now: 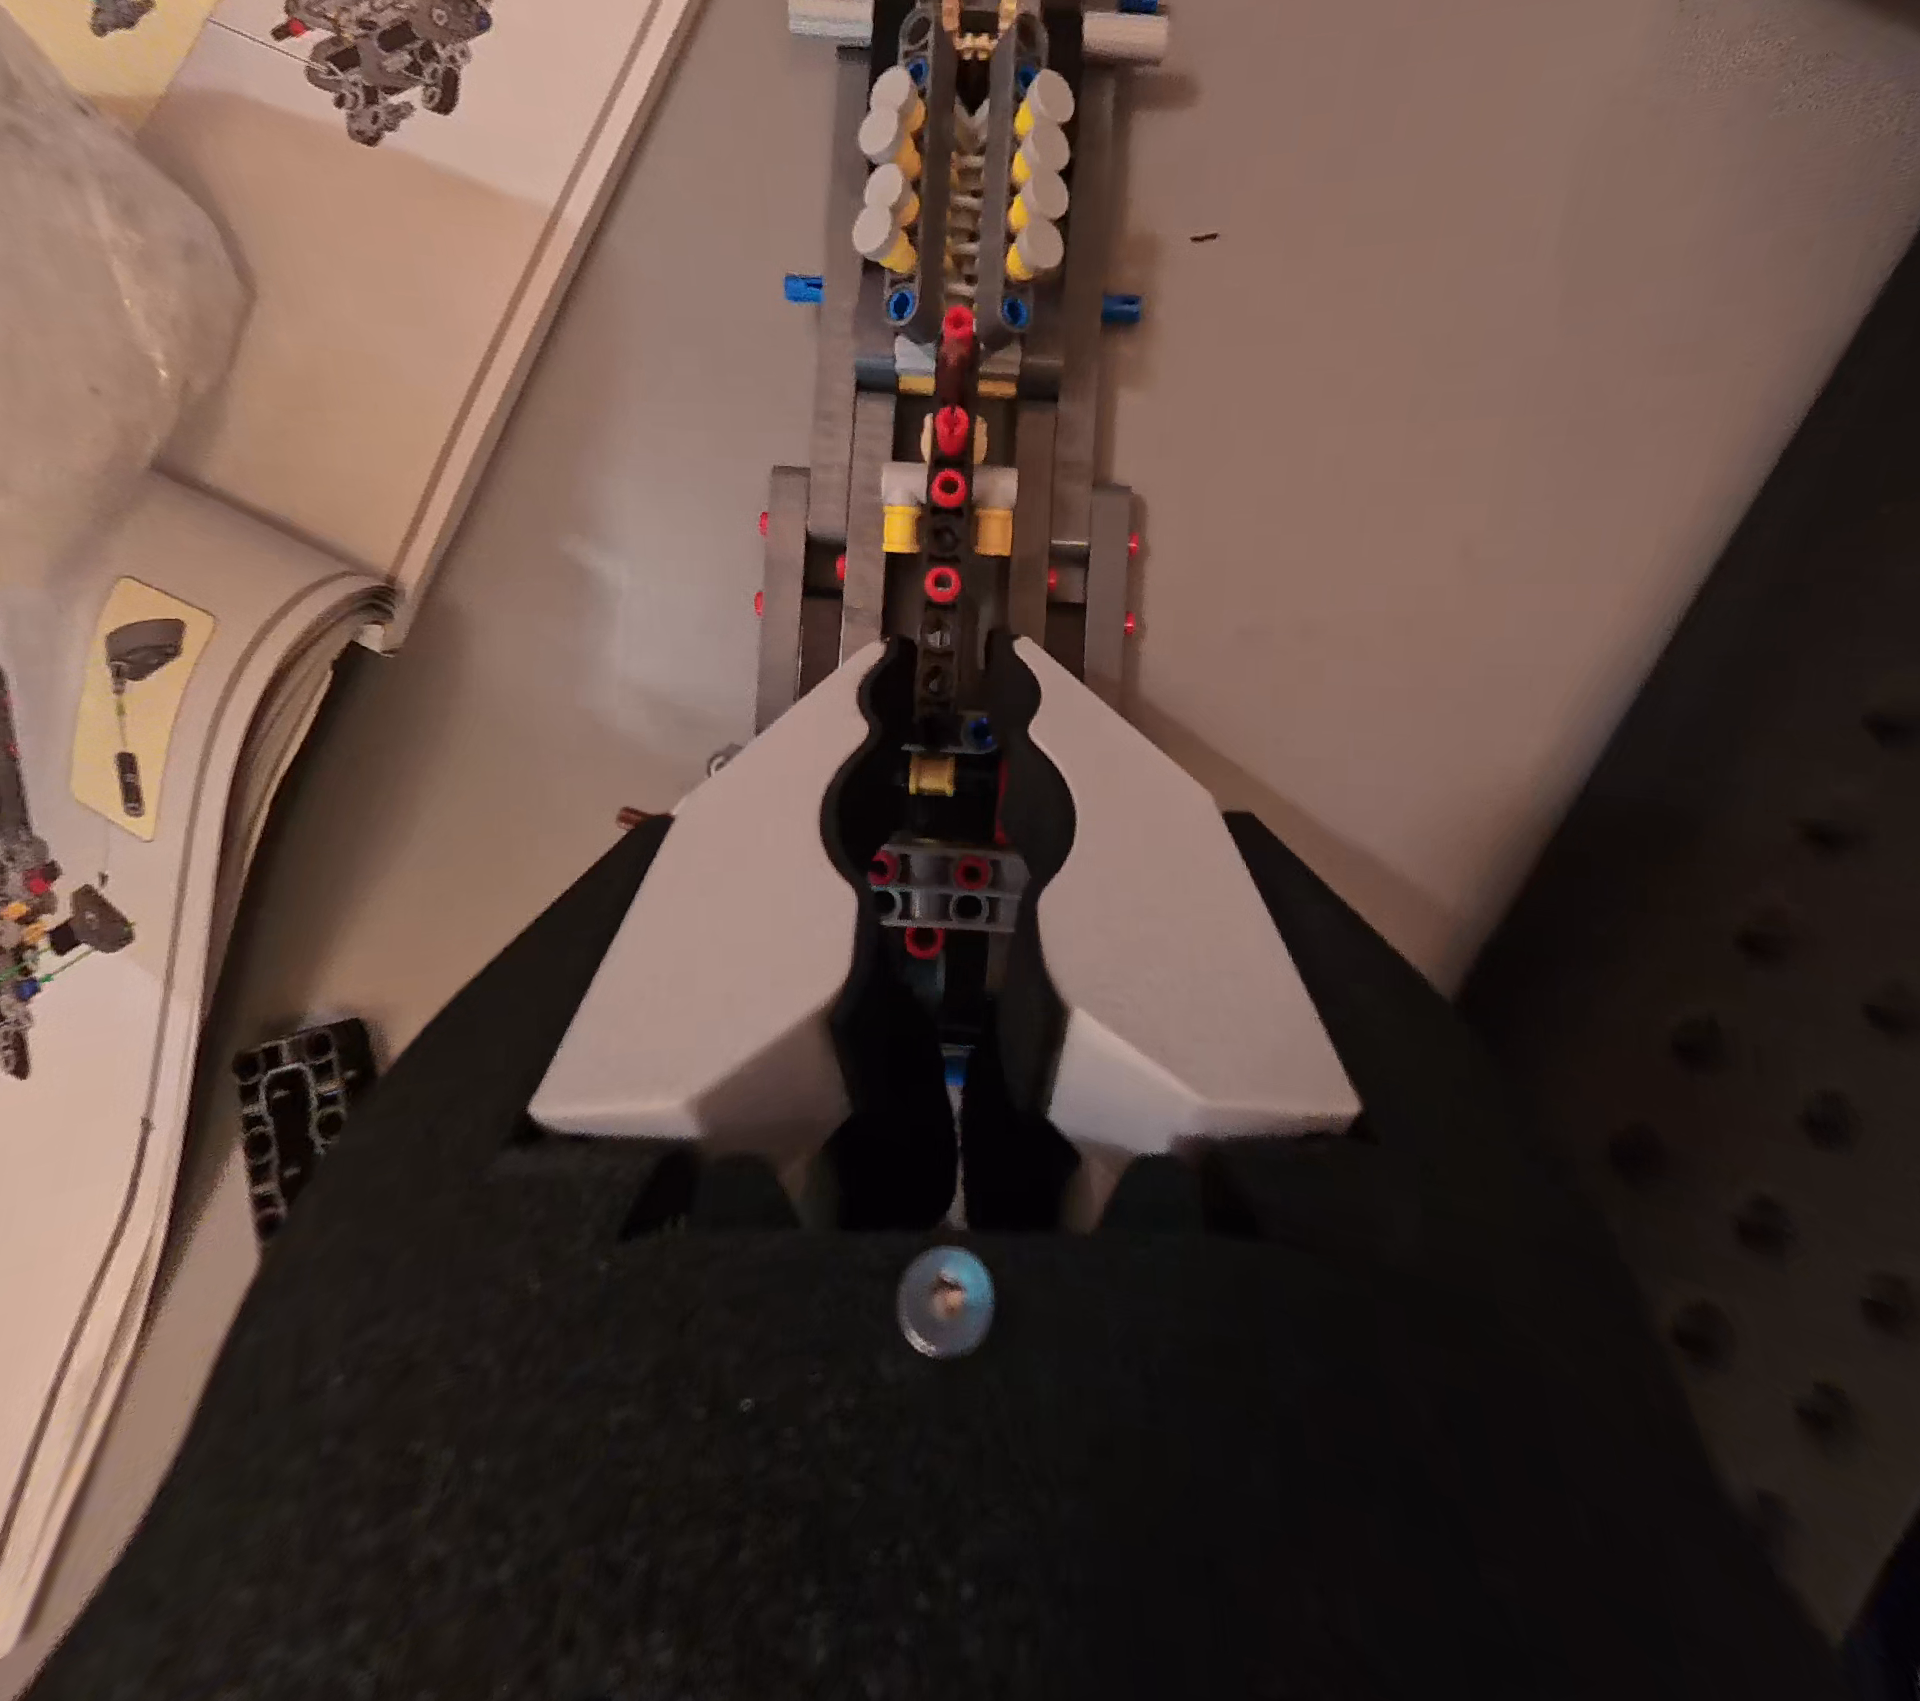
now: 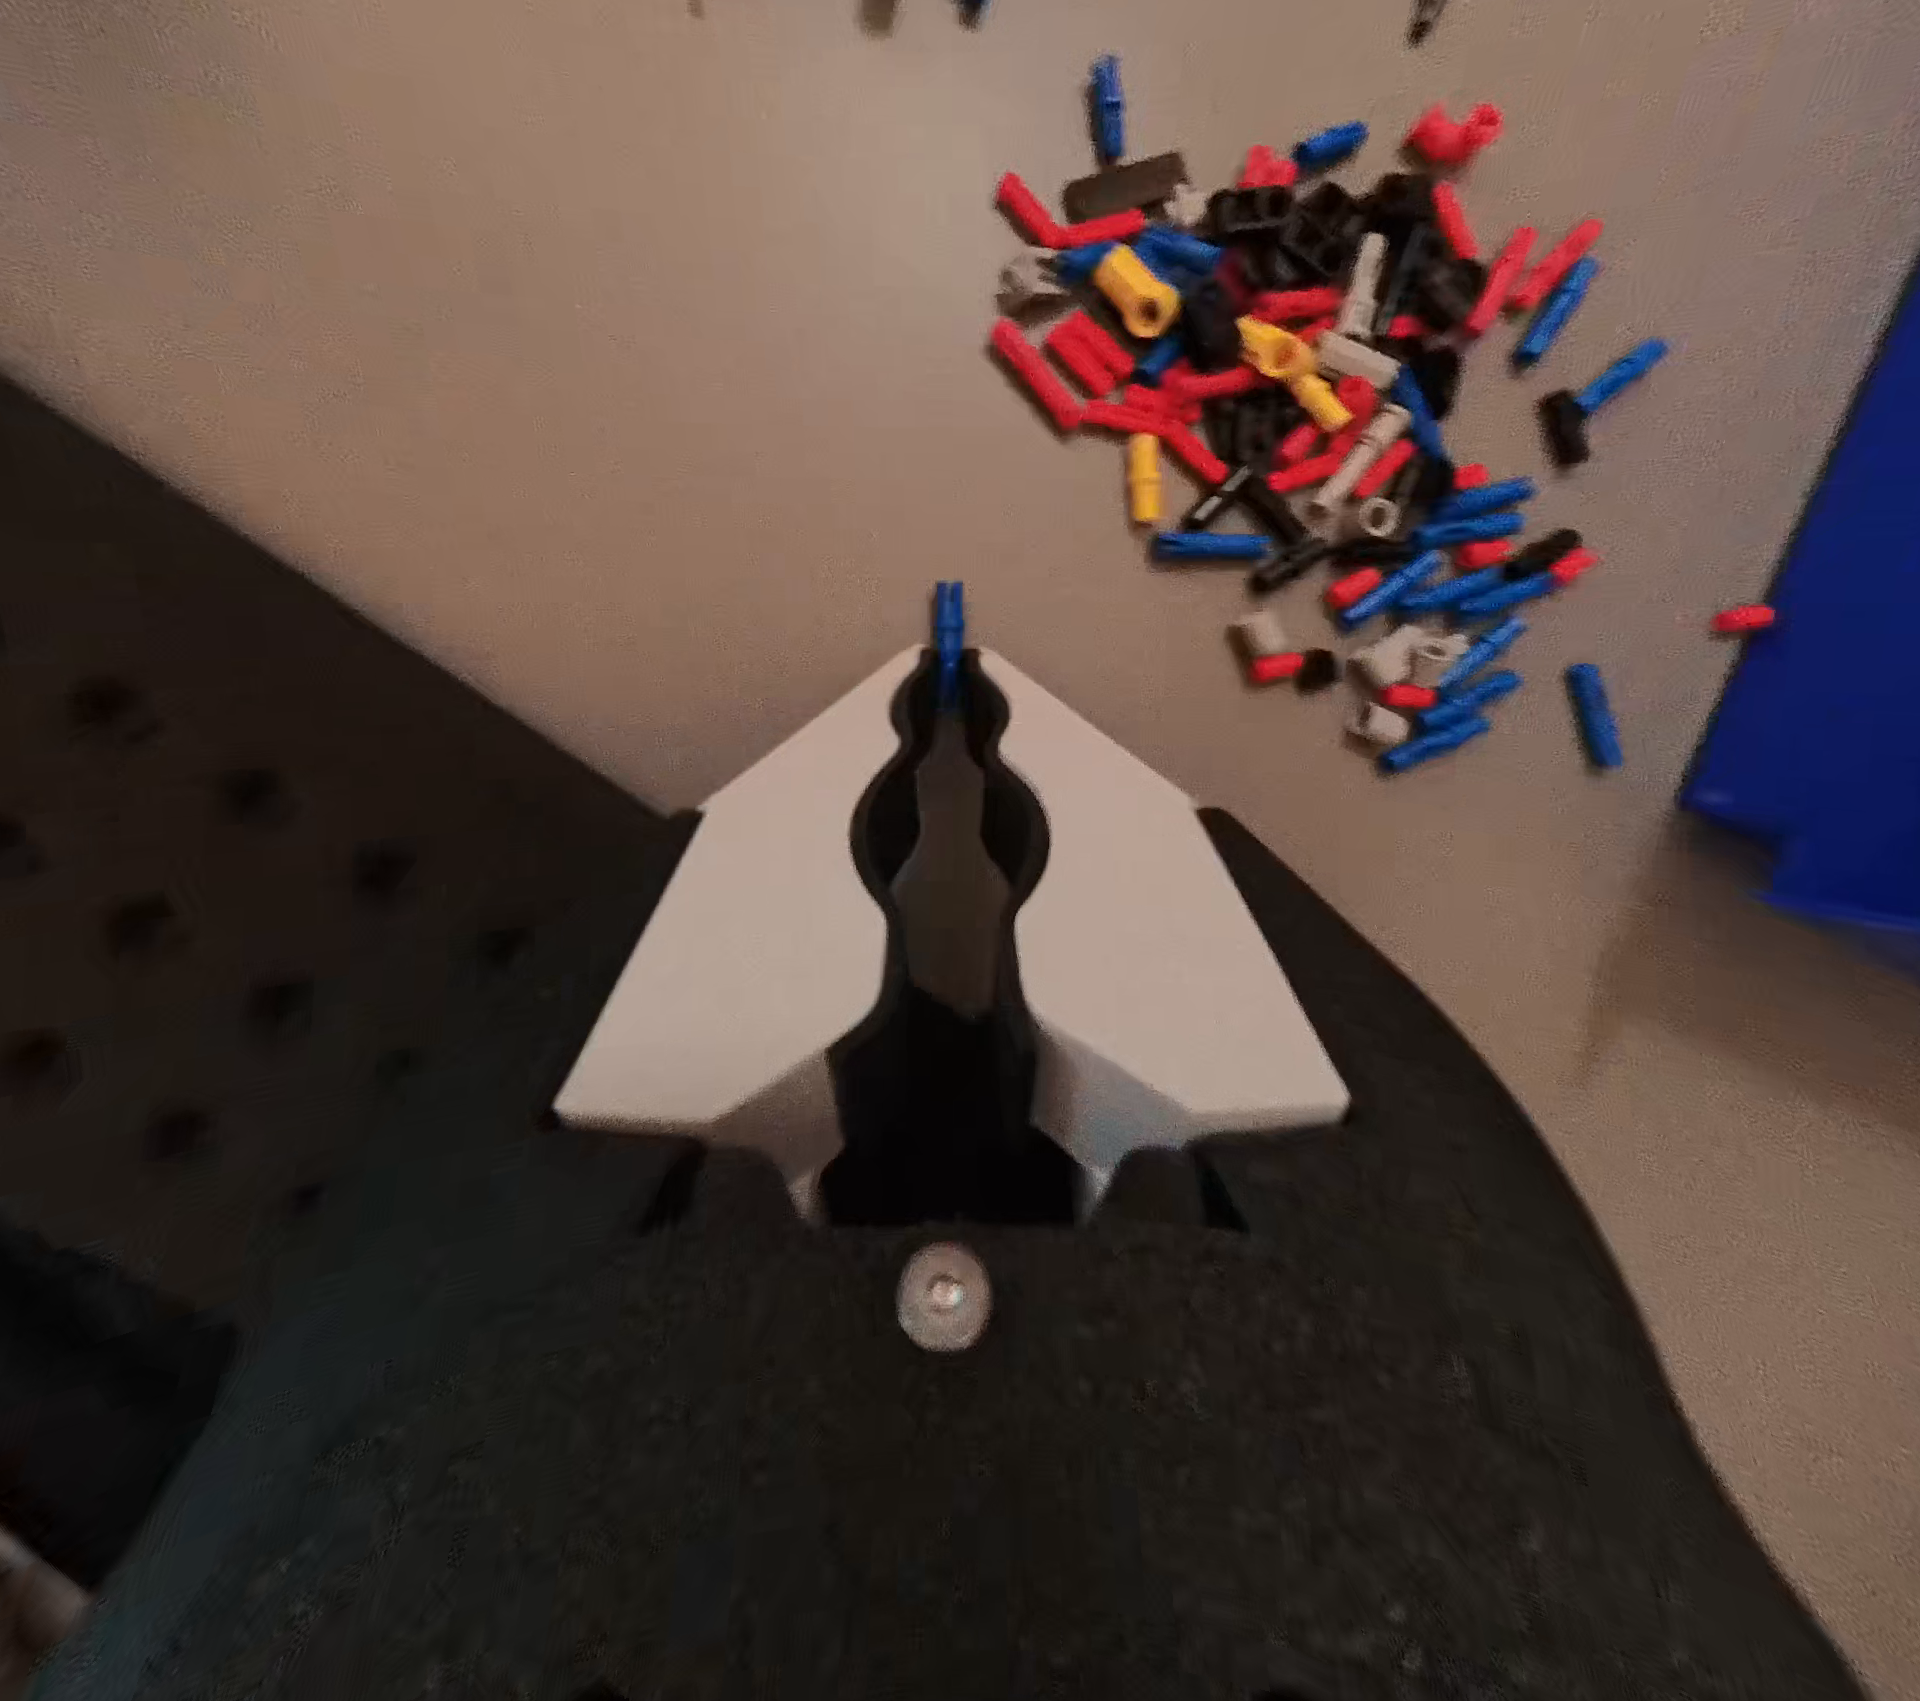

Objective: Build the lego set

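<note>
In the left wrist view, the left hand-held gripper (image 1: 940,664) is clamped on the near end of the long lego chassis (image 1: 961,280), which lies on the grey surface (image 1: 1455,404) beside the open instruction booklet (image 1: 312,301); it should brace the model squarely so a pin presses home without the frame sliding. In the right wrist view, the right hand-held gripper (image 2: 948,652) is pinched together on a blue pin (image 2: 947,612), its tip protruding, near the loose parts pile (image 2: 1340,425); keeping the pin straight with its hole likely matters most.

You're at a hobby-style work surface (image 2: 520,249): open instruction booklet (image 1: 312,404), loose building pieces (image 2: 1330,425), black perforated board (image 2: 208,872) alongside.
</note>
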`<state>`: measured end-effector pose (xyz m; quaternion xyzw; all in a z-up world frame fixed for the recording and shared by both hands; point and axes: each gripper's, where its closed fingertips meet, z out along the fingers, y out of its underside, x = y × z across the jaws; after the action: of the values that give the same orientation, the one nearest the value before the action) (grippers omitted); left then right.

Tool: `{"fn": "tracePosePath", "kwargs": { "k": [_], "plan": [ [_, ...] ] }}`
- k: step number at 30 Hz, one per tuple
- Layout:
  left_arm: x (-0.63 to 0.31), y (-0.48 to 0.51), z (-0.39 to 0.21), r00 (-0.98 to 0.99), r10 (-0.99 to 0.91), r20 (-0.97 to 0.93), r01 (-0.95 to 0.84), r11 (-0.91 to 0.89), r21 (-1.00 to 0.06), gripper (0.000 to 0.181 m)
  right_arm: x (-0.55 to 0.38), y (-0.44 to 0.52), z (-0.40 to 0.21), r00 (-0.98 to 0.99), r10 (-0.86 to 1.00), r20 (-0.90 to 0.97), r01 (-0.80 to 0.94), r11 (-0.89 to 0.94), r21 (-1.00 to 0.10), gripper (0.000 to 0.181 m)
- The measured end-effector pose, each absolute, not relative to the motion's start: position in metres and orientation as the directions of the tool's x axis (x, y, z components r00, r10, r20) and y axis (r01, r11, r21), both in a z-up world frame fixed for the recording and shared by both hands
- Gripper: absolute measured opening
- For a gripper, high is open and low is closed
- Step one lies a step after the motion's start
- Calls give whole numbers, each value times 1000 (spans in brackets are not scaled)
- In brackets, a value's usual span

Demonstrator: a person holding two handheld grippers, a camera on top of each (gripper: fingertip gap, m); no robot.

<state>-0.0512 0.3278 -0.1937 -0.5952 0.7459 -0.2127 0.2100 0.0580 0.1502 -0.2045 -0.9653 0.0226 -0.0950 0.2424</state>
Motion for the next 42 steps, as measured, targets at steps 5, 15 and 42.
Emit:
{"fn": "tracePosePath", "kwargs": {
  "k": [5, 15, 42],
  "plan": [
    [-53, 325, -193, -203, -978, -40, -796, 189, -575, 13, 129, 142, -181, 954, -270, 127, -157, -817, -555, 3],
    [-93, 357, -131, 5, -999, 46, -519, -42, -854, 30, 175, 149, -189, 925, -357, 132, -233, -805, -545, 3],
    [-282, 366, -146, 442, -867, 232, -156, -329, -931, 31, 4, 242, -119, 977, 13, -214, -202, -284, -937, 25]
  ]
}}
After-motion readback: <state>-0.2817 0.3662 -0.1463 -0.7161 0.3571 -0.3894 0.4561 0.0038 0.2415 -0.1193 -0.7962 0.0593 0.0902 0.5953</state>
